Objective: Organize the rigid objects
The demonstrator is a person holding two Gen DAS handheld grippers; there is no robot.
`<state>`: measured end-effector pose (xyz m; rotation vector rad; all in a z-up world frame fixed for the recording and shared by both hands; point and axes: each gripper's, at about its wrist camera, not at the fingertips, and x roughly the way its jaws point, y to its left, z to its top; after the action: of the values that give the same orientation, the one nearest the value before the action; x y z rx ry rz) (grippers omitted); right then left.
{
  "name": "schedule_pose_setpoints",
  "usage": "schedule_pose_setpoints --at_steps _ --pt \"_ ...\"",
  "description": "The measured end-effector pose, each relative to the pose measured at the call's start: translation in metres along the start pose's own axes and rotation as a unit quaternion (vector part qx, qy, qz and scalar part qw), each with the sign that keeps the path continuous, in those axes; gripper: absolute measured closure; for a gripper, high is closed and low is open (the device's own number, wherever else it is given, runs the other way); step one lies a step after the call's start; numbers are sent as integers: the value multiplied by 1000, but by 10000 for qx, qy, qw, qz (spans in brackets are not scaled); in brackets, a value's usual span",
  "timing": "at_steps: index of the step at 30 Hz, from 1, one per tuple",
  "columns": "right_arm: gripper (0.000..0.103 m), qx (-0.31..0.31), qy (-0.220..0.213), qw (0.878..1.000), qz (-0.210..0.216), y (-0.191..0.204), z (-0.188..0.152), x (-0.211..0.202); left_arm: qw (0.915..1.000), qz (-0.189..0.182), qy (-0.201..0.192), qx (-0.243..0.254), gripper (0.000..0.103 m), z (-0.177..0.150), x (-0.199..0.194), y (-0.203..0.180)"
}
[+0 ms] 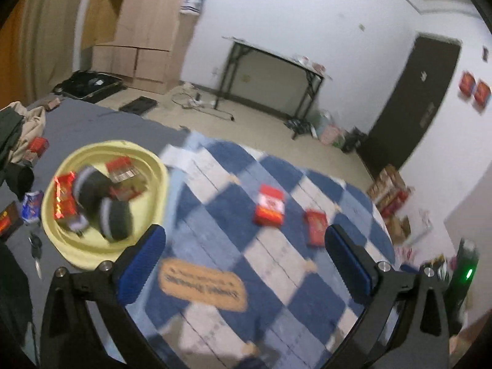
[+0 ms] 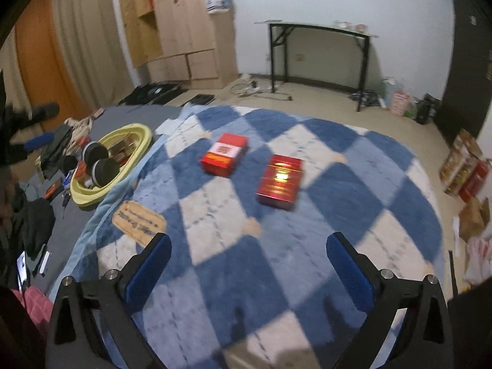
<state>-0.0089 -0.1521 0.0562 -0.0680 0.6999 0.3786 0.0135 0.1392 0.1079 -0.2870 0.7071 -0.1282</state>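
Both grippers hovered above the blue-and-white checked blanket point(image 2: 276, 276), angled fwd and down, each w/ blue-padded fingers spread wide apart and holding nothing. Left gripper point(image 1: 244, 264) sat nearer the yellow basin point(image 1: 153, 166), which lay just off the blanket's left edge on the grey sheet point(image 1: 92, 117); the basin held several red boxes point(image 1: 121, 169) plus two round black items, too blurred to name. Right gripper point(image 2: 248, 272) pointed toward two red boxes lying flat mid-blanket, near each other but not touching: a red-and-white box point(image 2: 224, 154) to the left and farther off, a glossy red box point(image 2: 280, 182) to the right and closer. In the left wrist view the same pair showed ahead of the fingers. A tan label patch point(image 2: 138, 222) lay on the blanket near the right gripper's left finger point(image 2: 149, 269). Clothes point(image 2: 58, 147) were piled beyond the basin.
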Motion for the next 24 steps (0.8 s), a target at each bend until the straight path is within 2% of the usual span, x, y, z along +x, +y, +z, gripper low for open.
schedule_pose_setpoints --at_steps 4,5,11,12,15,19,24 --pt "0 199 -182 9994 -198 -24 -21 -46 9979 78 435 472 0 -30 7 -34" --pt "0 199 -182 9994 -198 -24 -21 -46 9973 66 490 536 0 -35 7 -42" --pt "0 493 -520 9965 -421 -33 -70 -56 9968 241 358 672 0 -58 13 -56" --pt "0 694 -396 9956 -497 -34 -76 -52 9965 272 357 704 0 -61 17 -56" --pt "0 837 -406 9954 -228 -30 -72 -49 9965 370 373 646 0 -66 30 -53" --pt "0 677 -418 9965 -245 -24 -71 -50 9952 468 525 679 0 -69 44 -54" --pt "0 681 -339 9968 -233 -25 -72 -47 9941 420 453 897 0 -73 44 -63"
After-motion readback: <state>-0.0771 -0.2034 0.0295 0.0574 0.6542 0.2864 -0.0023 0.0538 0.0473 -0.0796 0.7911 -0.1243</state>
